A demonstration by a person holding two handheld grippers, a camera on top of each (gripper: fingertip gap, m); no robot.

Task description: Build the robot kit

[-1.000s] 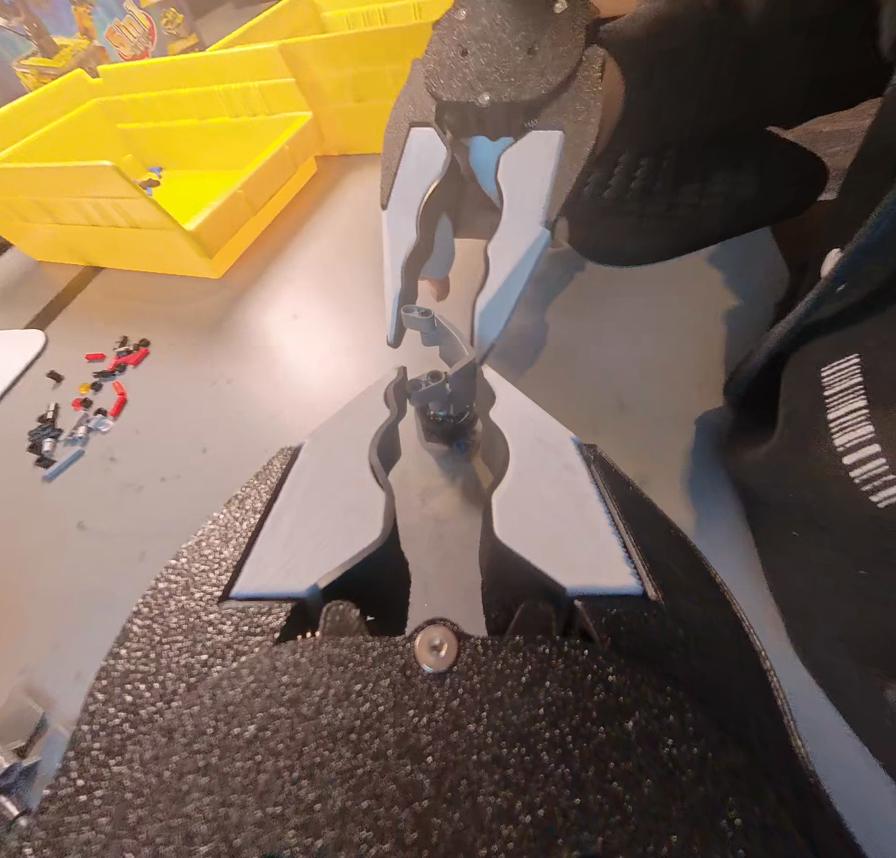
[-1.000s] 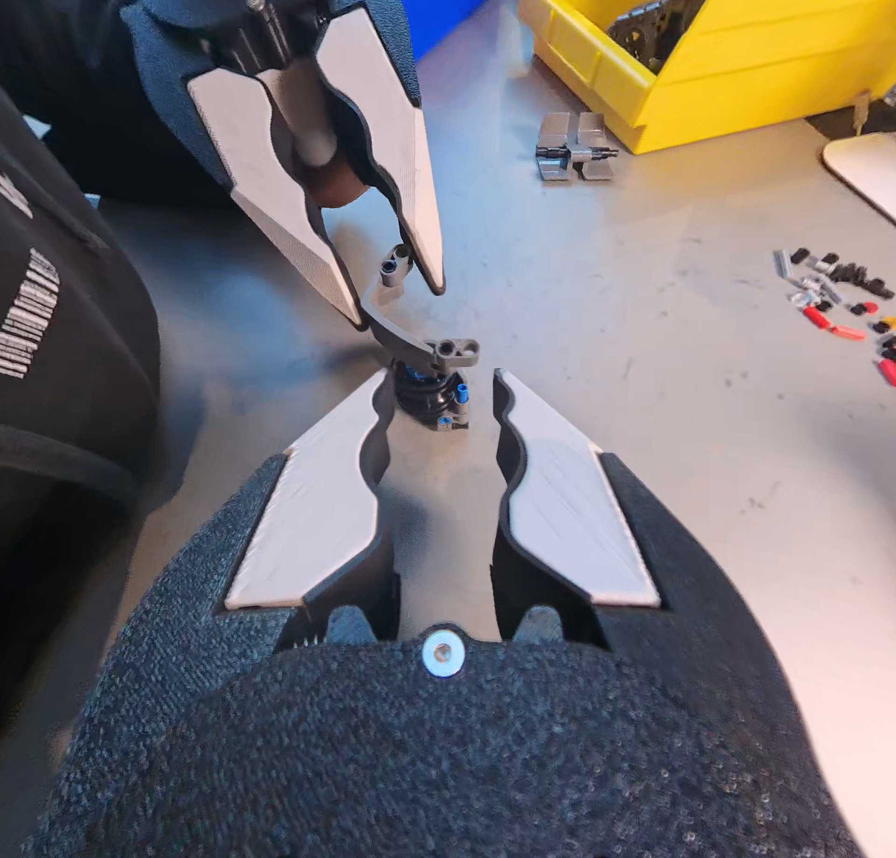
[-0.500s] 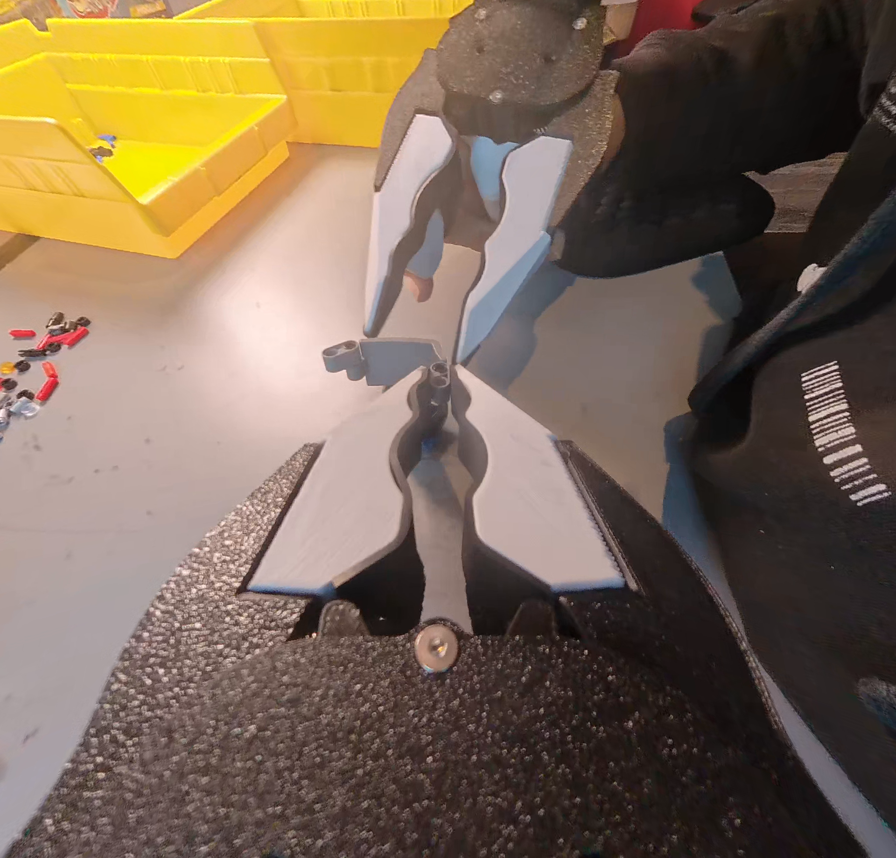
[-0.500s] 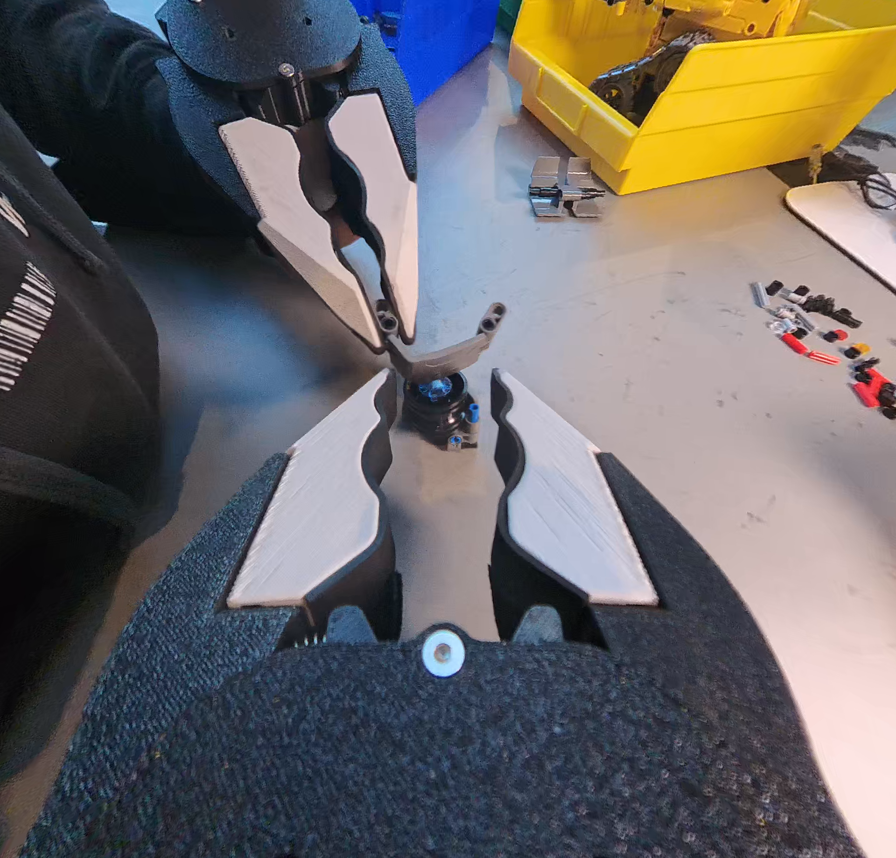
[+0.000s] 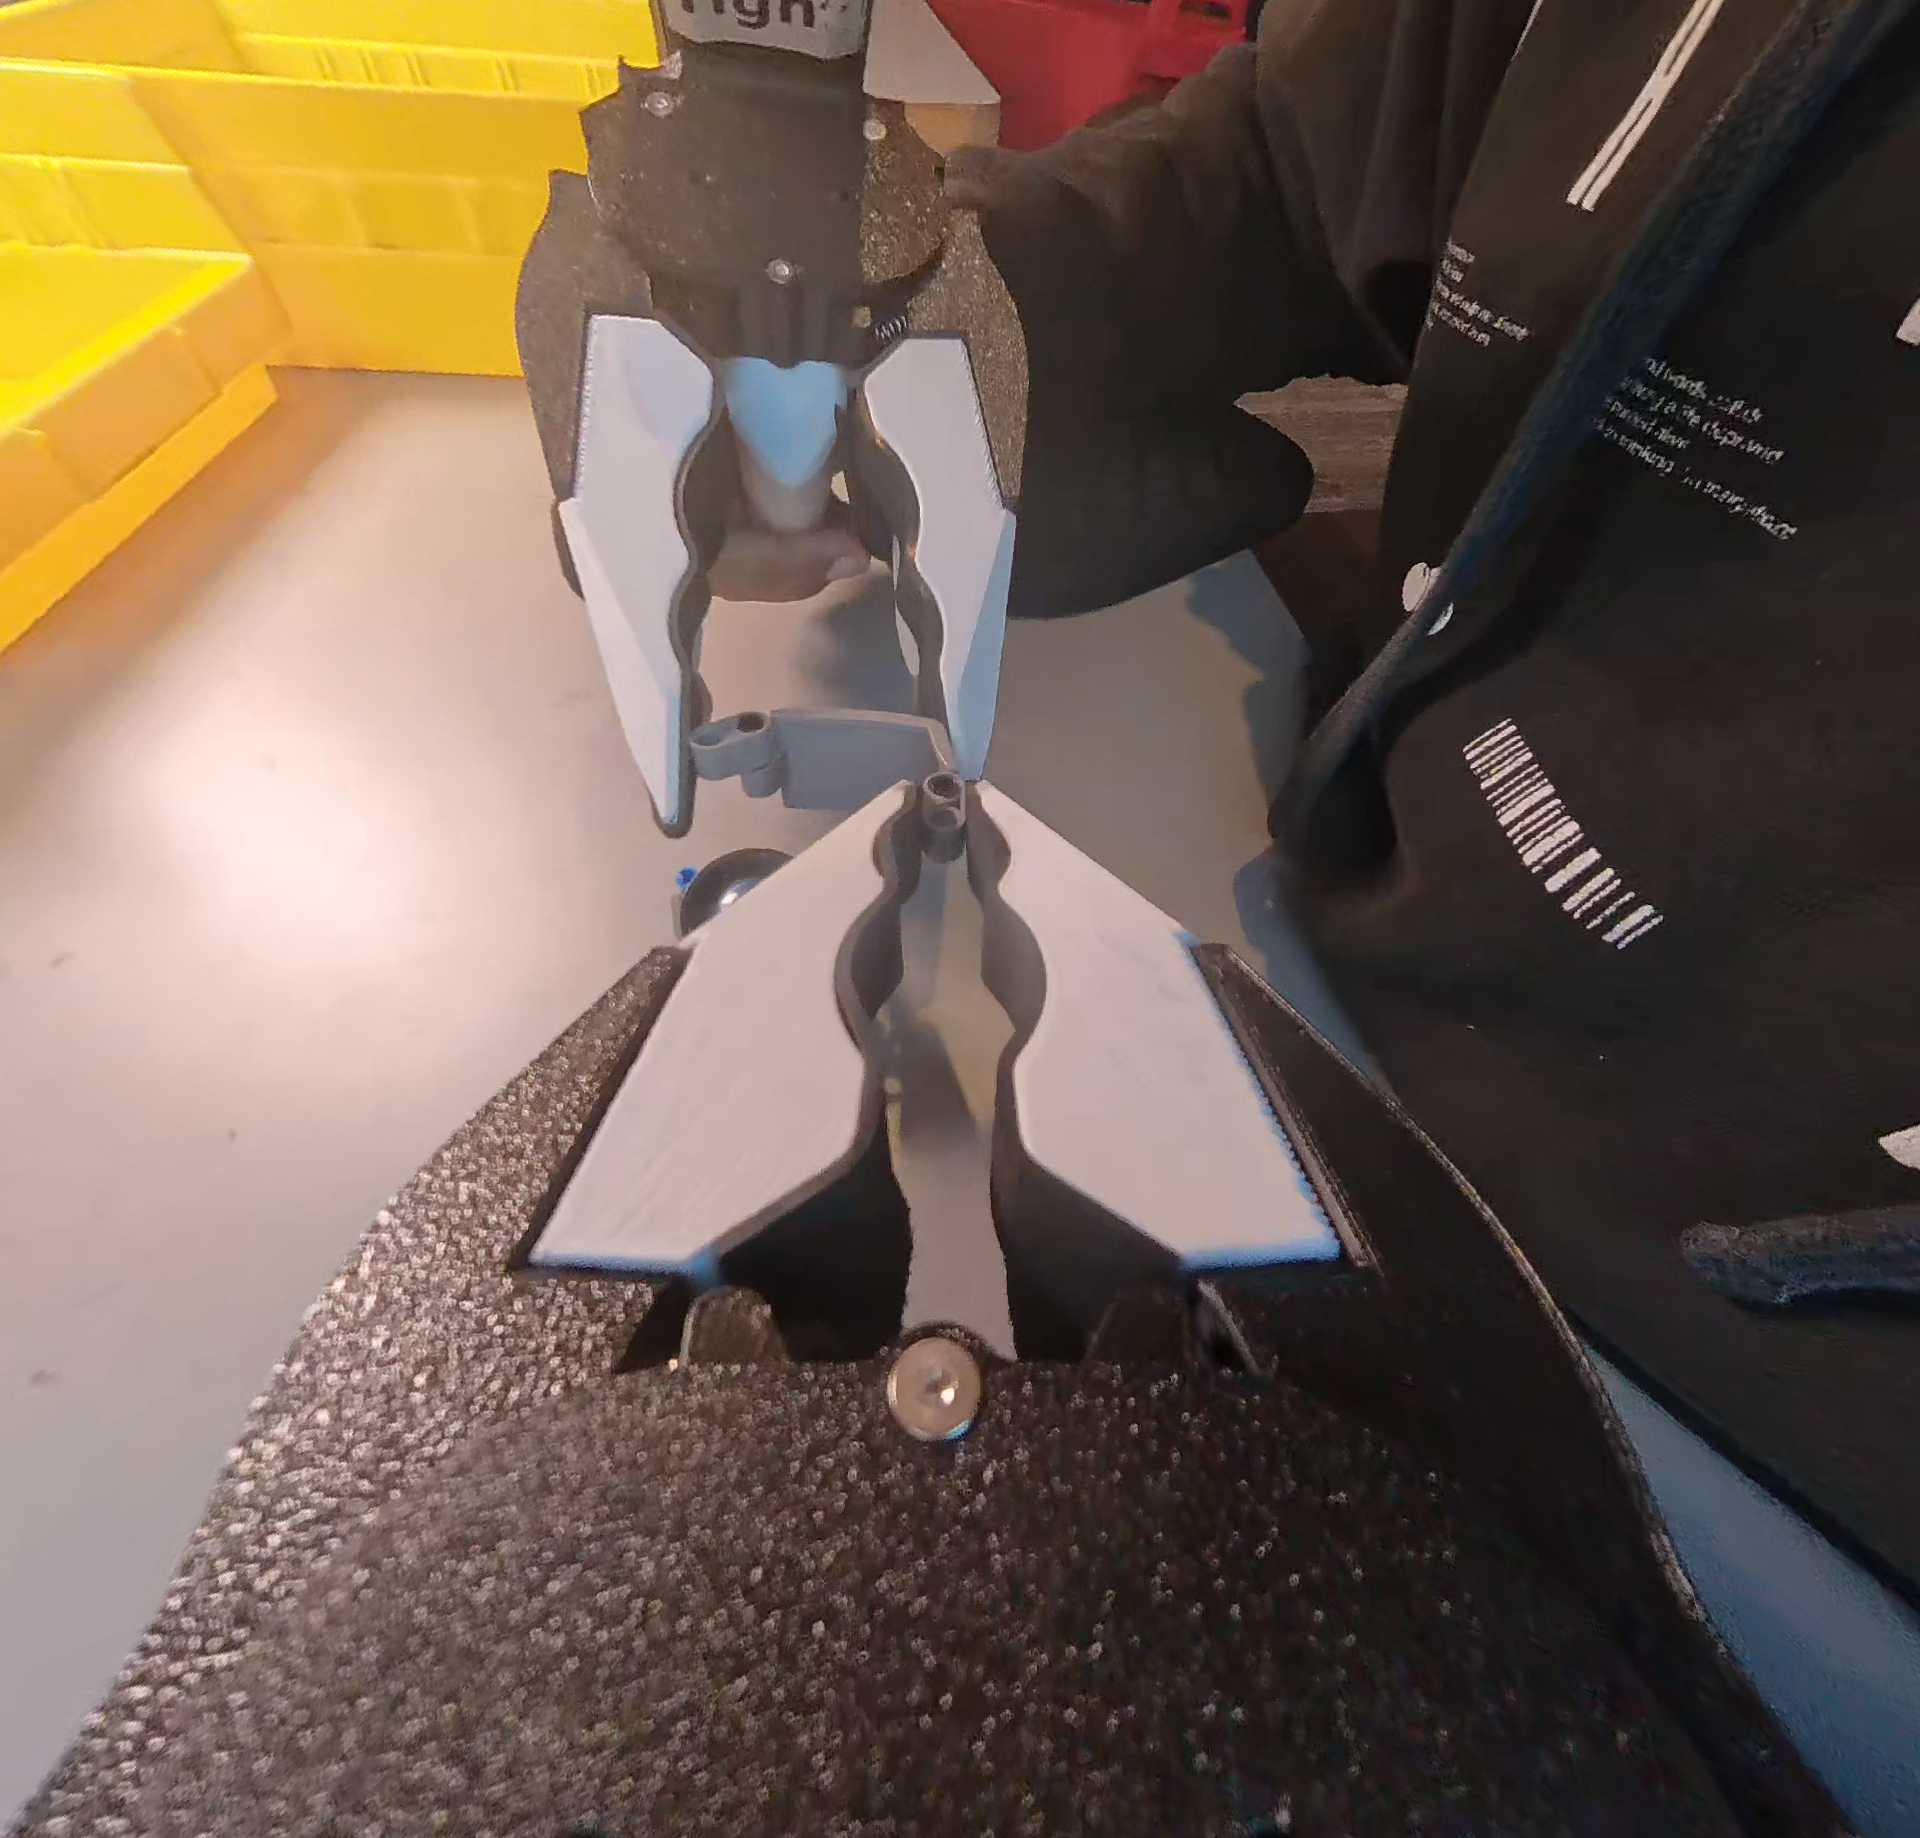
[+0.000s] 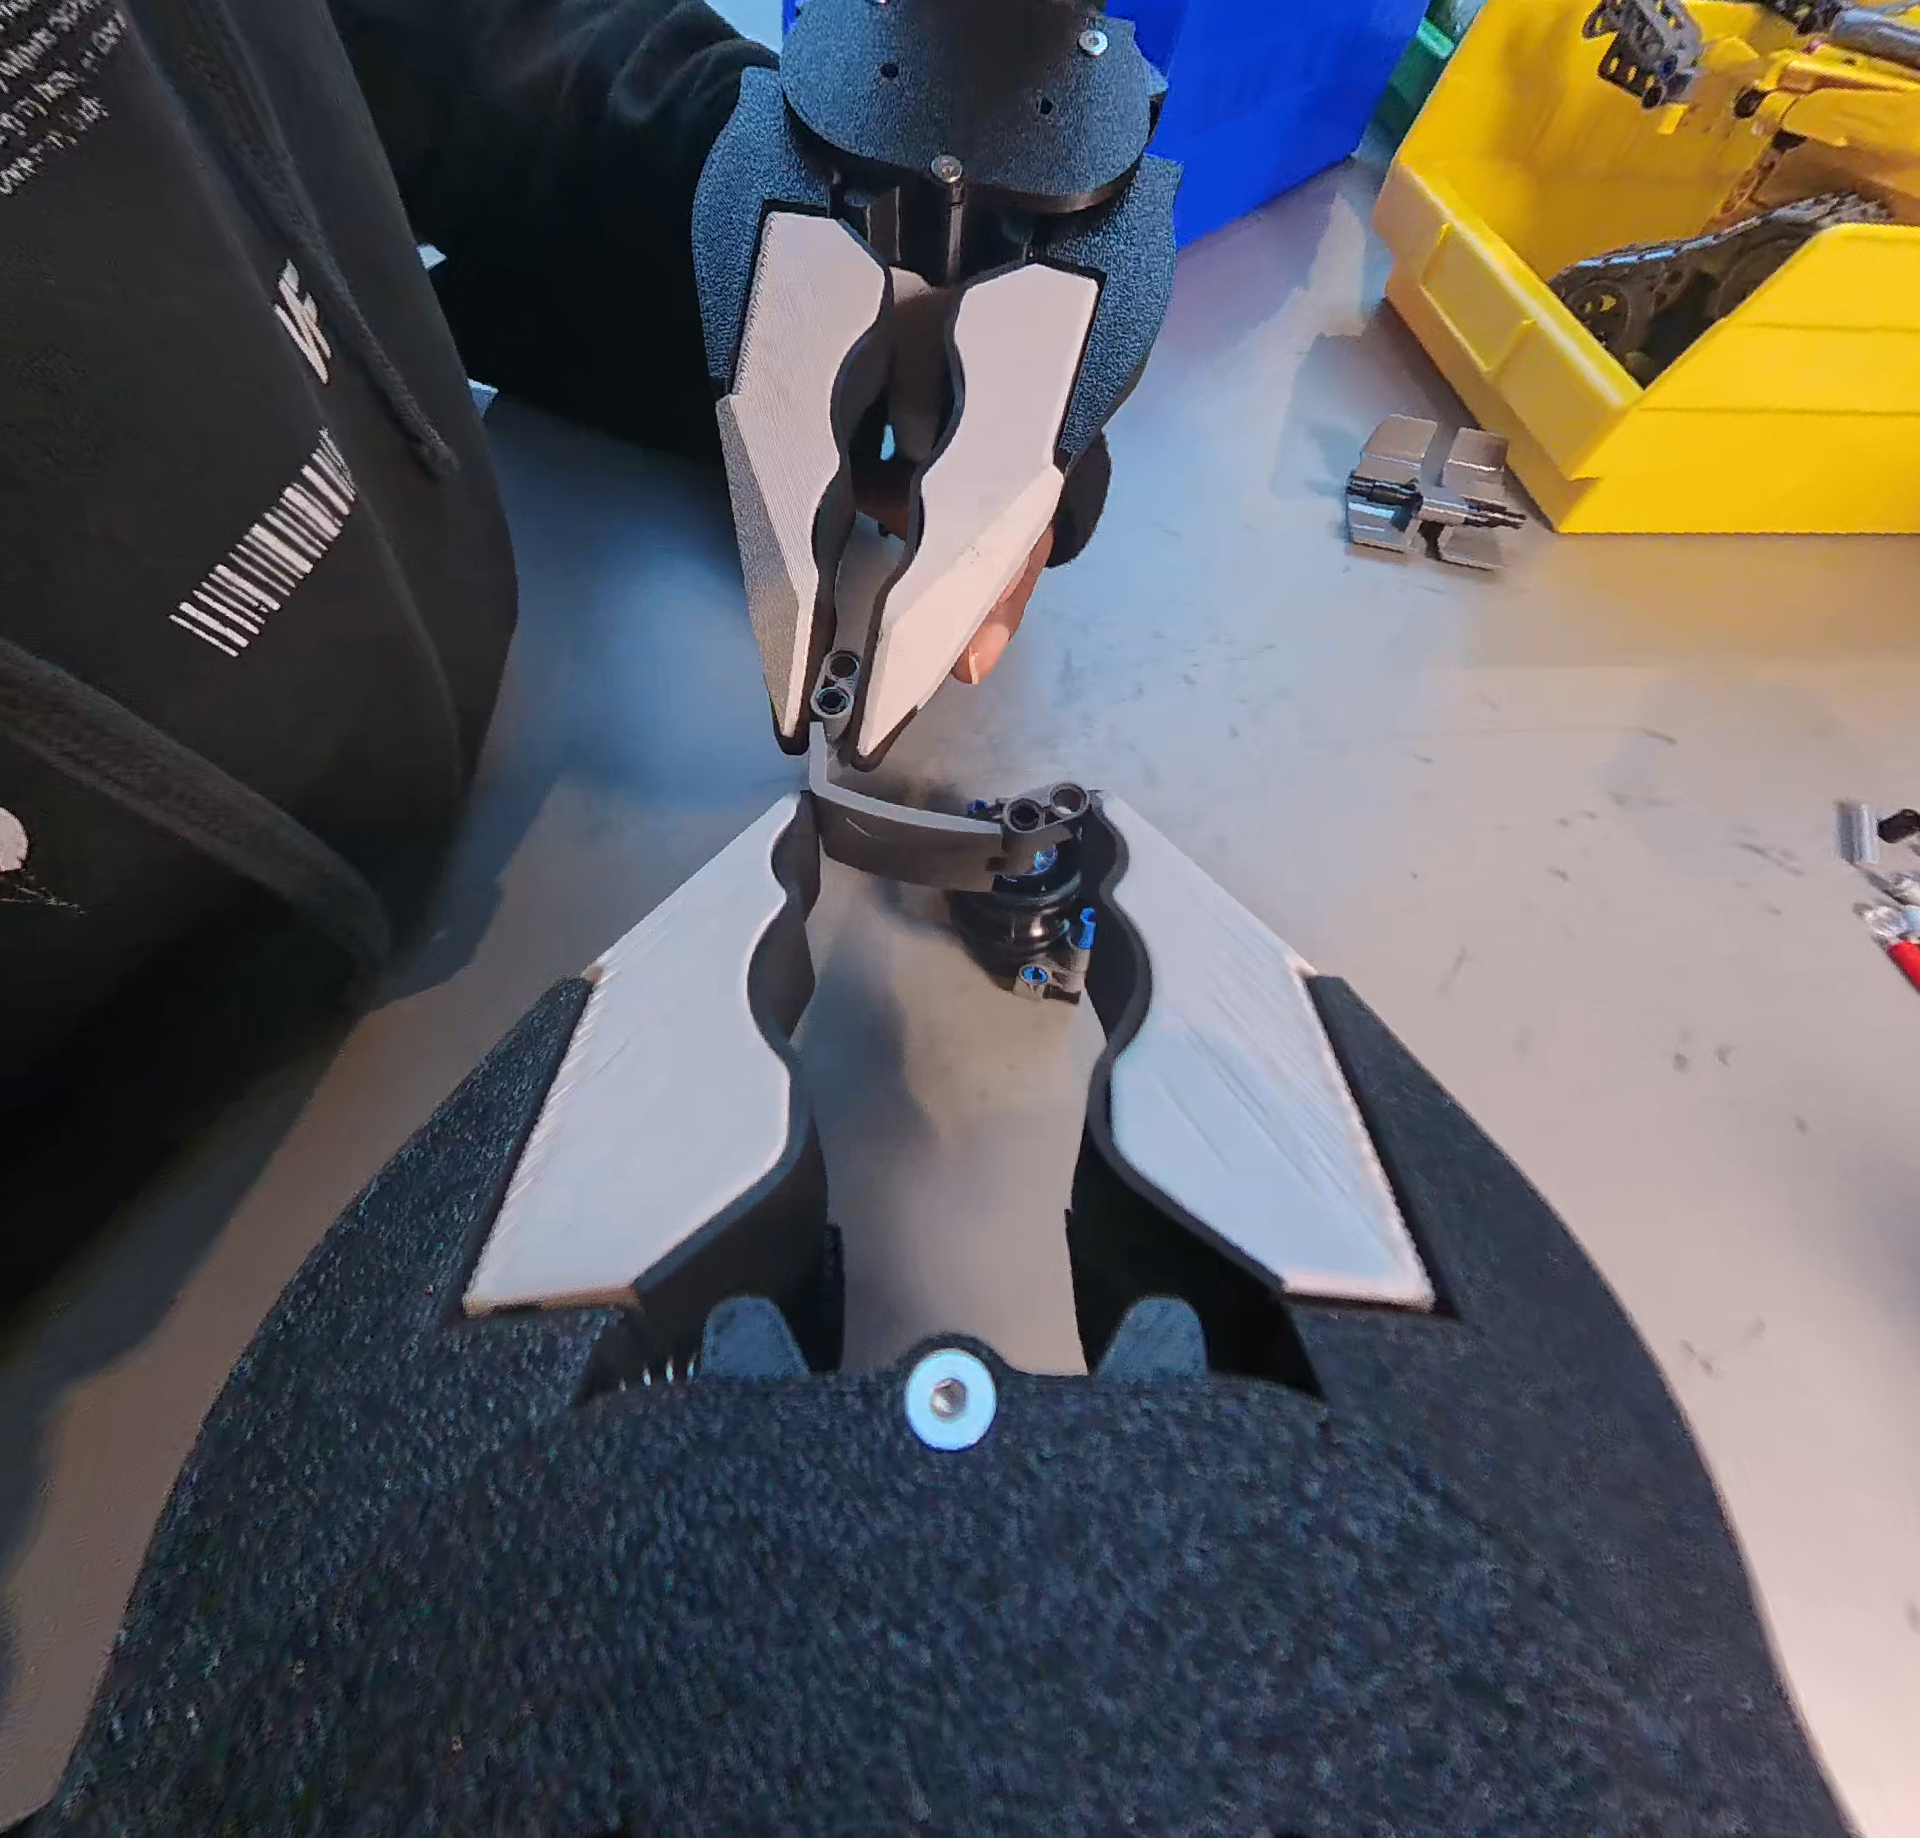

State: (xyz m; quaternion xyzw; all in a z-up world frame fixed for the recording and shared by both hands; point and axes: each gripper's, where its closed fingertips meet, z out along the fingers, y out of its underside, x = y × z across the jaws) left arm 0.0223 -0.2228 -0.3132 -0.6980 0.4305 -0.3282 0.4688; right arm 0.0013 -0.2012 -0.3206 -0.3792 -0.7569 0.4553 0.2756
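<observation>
My left gripper (image 5: 940,801) is shut on the two-hole end of a curved dark grey panel piece (image 5: 831,749) and holds it just above the table. In the right wrist view the left gripper (image 6: 831,739) comes down from the top, and the panel (image 6: 904,832) arcs to the right from it. My right gripper (image 6: 954,806) is open, and its fingers straddle the panel's free end. A small black wheel assembly with blue pins (image 6: 1029,915) sits on the table under that end, close to the right finger. The right gripper also shows in the left wrist view (image 5: 821,780).
Yellow bins (image 5: 156,230) and a red container (image 5: 1091,43) stand at the back. A yellow bin (image 6: 1662,458) holds a tracked model beside a blue bin (image 6: 1247,74). A grey block pair (image 6: 1429,505) and small loose parts (image 6: 1881,874) lie on the table. A person's black hoodie (image 6: 208,438) is close.
My left gripper has closed on the panel's end and the panel has swung level. My right gripper has opened wider around the other end.
</observation>
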